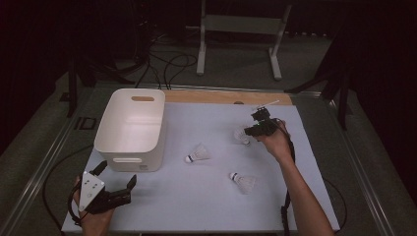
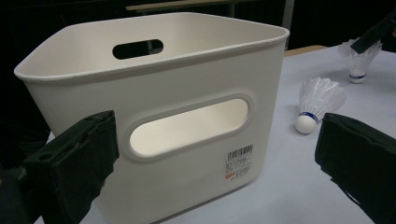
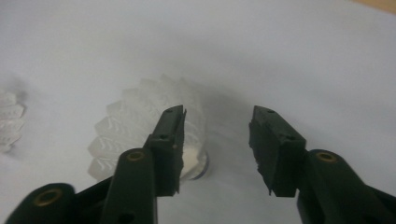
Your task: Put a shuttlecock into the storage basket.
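Three white shuttlecocks lie on the pale table. One shuttlecock rests mid-table, seen near my left jaws as well. Another lies nearer the front. The third sits at my right gripper. In the right gripper view this shuttlecock lies on its side, partly behind the left jaw. My right gripper has its jaws apart, with bare table in the gap. My left gripper stands open at the front left, facing the white bin.
The white bin with handle cut-outs stands at the table's left. A strip of wood runs along the far edge. Cables and a white frame lie on the floor beyond. Another shuttlecock's feathers show at the left edge of the right gripper view.
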Available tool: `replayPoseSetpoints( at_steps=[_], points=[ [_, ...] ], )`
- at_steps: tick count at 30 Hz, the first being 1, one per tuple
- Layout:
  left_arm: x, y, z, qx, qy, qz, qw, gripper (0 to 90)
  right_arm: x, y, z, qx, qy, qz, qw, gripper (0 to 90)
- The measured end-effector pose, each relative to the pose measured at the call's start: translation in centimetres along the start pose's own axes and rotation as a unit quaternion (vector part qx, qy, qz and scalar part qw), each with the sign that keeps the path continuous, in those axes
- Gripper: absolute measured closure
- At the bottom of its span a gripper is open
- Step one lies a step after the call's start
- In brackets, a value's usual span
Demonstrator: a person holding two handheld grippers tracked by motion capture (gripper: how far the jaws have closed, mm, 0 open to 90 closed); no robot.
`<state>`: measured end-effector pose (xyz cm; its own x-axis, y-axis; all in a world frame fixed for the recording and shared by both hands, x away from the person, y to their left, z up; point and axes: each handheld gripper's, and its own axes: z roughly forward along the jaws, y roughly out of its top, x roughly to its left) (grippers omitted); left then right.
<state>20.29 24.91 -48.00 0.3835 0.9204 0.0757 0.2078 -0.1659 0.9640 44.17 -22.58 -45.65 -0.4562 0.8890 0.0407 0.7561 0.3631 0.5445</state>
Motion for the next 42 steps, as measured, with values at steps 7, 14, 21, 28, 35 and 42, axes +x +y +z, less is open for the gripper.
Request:
replayPoseSetpoints(
  at_steps=[7,14,21,28,35,42],
  points=[
    [0.0,0.0,0.0,-0.001,0.0,0.001,1.0,0.2,-0.1,-0.4,0.0,0.006,0.012,0.001,0.9999,55.7],
    [0.0,0.0,0.0,-0.001,0.001,-0.001,1.0,0.2,-0.2,-0.8,0.3,0.015,0.014,0.0,0.9998,69.5],
    [0.1,0.0,0.0,-0.001,0.001,-0.001,1.0,0.3,0.1,-1.1,0.6,0.02,0.017,-0.01,0.9996,82.0],
    [0.1,0.0,-0.1,-0.003,0.003,0.0,1.0,0.3,0.4,-1.2,0.4,0.019,0.013,-0.027,0.9994,88.6],
    [0.1,0.0,-0.1,-0.004,0.004,0.0,1.0,0.4,0.4,-1.3,-0.3,-0.006,0.016,-0.03,0.9994,89.2],
    [0.1,0.0,-0.1,-0.005,0.005,0.0,1.0,0.4,0.8,-1.2,-1.1,-0.026,0.009,-0.036,0.999,89.0]
  ],
)
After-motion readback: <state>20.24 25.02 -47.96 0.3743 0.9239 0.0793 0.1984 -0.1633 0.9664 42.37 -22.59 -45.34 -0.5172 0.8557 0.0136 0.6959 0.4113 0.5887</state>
